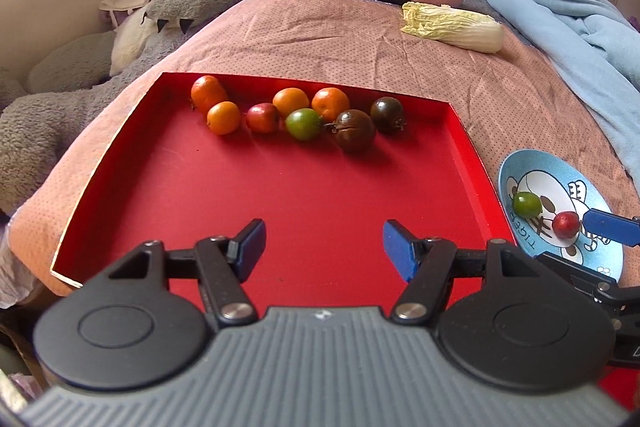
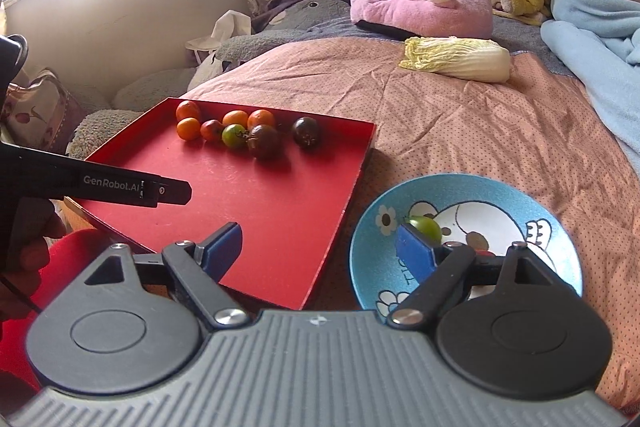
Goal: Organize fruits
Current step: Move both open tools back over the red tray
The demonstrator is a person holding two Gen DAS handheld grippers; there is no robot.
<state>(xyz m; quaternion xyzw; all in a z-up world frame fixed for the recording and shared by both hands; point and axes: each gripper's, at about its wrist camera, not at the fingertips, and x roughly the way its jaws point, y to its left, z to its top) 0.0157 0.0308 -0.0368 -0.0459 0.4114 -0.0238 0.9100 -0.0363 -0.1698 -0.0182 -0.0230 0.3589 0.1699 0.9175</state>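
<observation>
Sorting fruit into the bowl (image 2: 560, 227): both claws (image 1: 324, 247) (image 2: 320, 251) gape empty. Next, reach the tray's (image 1: 240, 207) twelve-o'clock cluster, green tomato (image 1: 303, 123) first.

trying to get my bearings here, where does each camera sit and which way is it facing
Left wrist view: sits on the left gripper, looking forward and down over the red tray; its own open jaws show, and a blue pad of the right gripper at the right edge.
Right wrist view: sits on the right gripper, over the gap between tray and blue plate; its own open jaws show, with the left gripper's black body and a hand at left.
Shared: tray of fruit, plate with a green fruit, cabbage, bed.
</observation>
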